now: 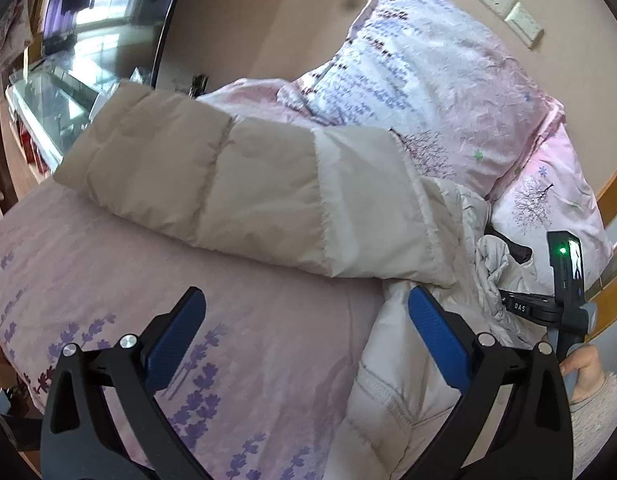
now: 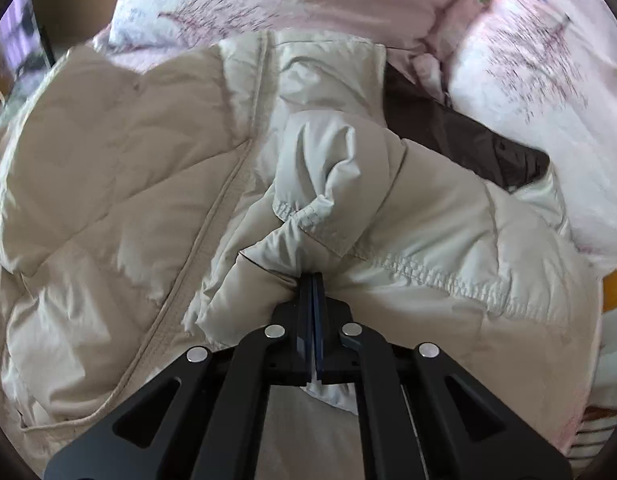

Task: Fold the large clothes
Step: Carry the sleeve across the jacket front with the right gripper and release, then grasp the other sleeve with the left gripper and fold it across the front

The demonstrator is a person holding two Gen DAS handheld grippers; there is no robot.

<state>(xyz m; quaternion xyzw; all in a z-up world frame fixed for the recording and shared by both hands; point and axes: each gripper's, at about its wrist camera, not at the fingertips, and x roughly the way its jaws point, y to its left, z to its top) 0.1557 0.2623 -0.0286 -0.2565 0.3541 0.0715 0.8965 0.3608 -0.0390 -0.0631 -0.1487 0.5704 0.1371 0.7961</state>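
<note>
A puffy beige and cream down jacket point(image 1: 228, 176) lies across the pink bed, one quilted sleeve stretched toward the left. My left gripper point(image 1: 306, 300) hangs open over the sheet, and its right finger point(image 1: 436, 336) is at the jacket's cream edge with nothing between the pads. In the right wrist view the jacket point(image 2: 120, 168) fills the frame. My right gripper point(image 2: 311, 280) is shut on a bunched fold of cream fabric just below an elastic cuff point(image 2: 308, 216). Dark brown lining point(image 2: 460, 132) shows at the far right of the jacket.
Pink floral pillows point(image 1: 428, 80) lean against the wall behind the jacket. The lavender-print sheet point(image 1: 108, 264) spreads to the left. A person's hand point(image 1: 584, 364) grips the other tool at the right edge. A wooden bed frame point(image 1: 612, 184) runs beyond it, and wall sockets point(image 1: 508, 12) sit above.
</note>
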